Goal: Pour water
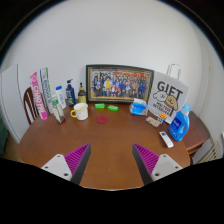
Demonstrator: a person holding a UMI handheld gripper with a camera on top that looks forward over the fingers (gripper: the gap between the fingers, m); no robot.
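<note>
1. Gripper (110,160): we see its fingers spread wide, nothing between the pink pads (76,157), hovering over the near part of the table.
2. Wooden table (110,135): broad bare surface ahead of the fingers; things crowd its far edge.
3. Bottles (59,98) and white mug (80,112): far left, near the wall.
4. Framed photo (118,83): centre, against the wall.
5. Gift bag (166,98) and blue bottle (180,124): far right, near the table's edge.
</note>
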